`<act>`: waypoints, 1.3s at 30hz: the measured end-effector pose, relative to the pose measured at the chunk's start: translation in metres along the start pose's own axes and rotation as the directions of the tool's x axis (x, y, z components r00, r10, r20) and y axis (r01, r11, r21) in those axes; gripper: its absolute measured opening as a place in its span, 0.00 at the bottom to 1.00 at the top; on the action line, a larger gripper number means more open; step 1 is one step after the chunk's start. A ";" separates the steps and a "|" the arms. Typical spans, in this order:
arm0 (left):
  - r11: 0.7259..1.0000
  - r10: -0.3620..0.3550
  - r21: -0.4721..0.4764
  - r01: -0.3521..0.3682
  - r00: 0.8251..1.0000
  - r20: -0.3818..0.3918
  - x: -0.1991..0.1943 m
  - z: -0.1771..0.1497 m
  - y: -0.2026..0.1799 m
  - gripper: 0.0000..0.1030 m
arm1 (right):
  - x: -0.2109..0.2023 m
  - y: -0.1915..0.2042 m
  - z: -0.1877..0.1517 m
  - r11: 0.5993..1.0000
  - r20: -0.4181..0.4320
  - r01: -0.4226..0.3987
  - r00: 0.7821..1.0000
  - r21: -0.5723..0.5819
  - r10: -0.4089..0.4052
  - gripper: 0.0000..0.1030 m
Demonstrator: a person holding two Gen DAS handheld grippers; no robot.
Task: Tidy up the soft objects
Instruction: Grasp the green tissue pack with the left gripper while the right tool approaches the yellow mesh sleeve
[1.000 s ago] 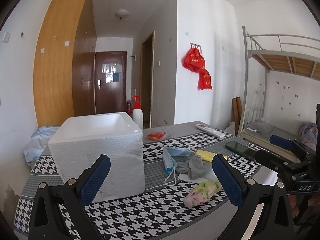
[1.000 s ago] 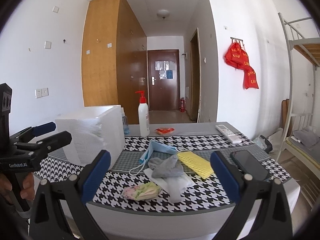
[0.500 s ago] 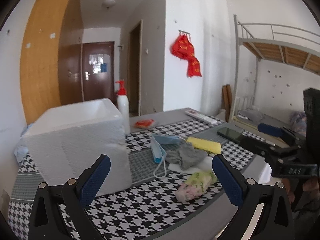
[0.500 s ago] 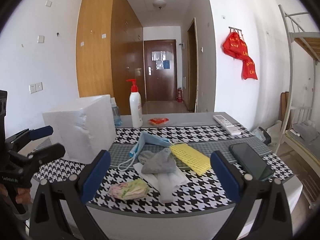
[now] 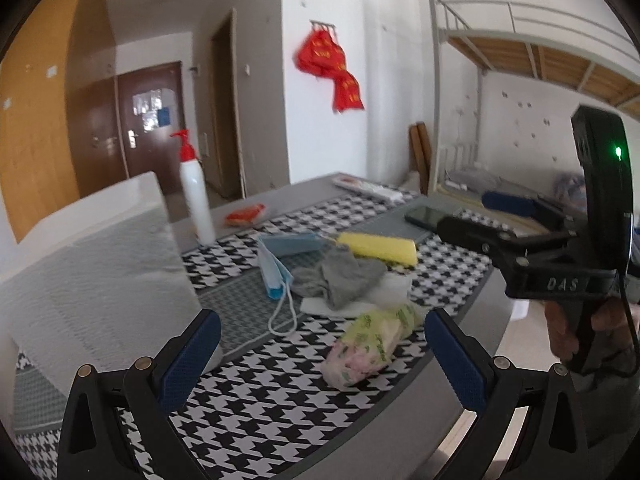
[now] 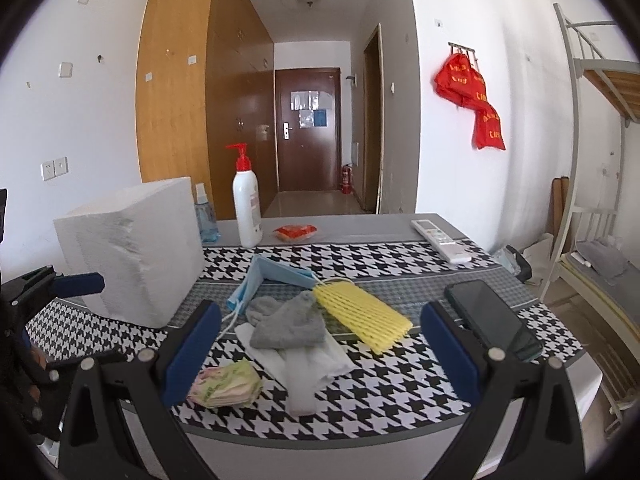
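Soft things lie in a heap on the houndstooth table cloth (image 6: 360,256): a grey cloth (image 6: 290,322) (image 5: 340,276), a yellow foam net (image 6: 362,316) (image 5: 378,247), blue face masks (image 6: 276,276) (image 5: 280,258), a white cloth (image 6: 308,364) and a green-pink tissue pack (image 6: 226,384) (image 5: 370,344). A white foam box (image 6: 132,248) (image 5: 92,268) stands at the left. My left gripper (image 5: 320,360) is open and empty, just short of the tissue pack. My right gripper (image 6: 320,352) is open and empty, before the heap.
A white pump bottle (image 6: 246,204), a small blue bottle (image 6: 206,220), a red packet (image 6: 296,232), a remote (image 6: 440,240) and a black phone (image 6: 492,320) lie on the table. A bunk bed (image 6: 600,200) stands at the right.
Both grippers have moved closer to the table and the heap. The left view has swung to the right, so the foam box sits further left. Both stay open.
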State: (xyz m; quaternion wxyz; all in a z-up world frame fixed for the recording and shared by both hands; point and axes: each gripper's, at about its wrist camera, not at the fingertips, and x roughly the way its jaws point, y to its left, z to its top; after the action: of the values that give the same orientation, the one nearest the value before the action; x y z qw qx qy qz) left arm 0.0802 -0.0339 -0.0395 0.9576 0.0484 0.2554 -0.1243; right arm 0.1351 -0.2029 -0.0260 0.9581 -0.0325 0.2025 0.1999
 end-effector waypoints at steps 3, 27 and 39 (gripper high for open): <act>0.999 -0.031 0.030 0.032 0.999 -0.038 0.007 0.001 -0.003 0.99 | 0.006 -0.005 0.000 1.000 -0.010 0.008 1.000 0.008 -0.008 0.98; 0.971 -0.142 0.155 0.182 0.960 -0.243 0.068 0.005 -0.023 0.92 | 0.040 -0.042 0.009 0.997 -0.057 0.061 0.997 0.046 -0.059 0.98; 0.966 -0.141 0.165 0.199 0.939 -0.312 0.091 -0.007 -0.026 0.77 | 0.056 -0.049 0.007 0.998 -0.108 0.056 0.993 0.036 -0.051 0.98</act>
State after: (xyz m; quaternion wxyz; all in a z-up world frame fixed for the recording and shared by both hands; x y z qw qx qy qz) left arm 0.1462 -0.0770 -0.0918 0.8844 0.1373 0.3868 -0.2224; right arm 0.2044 -0.2263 -0.0433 0.9513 -0.0299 0.2566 0.1682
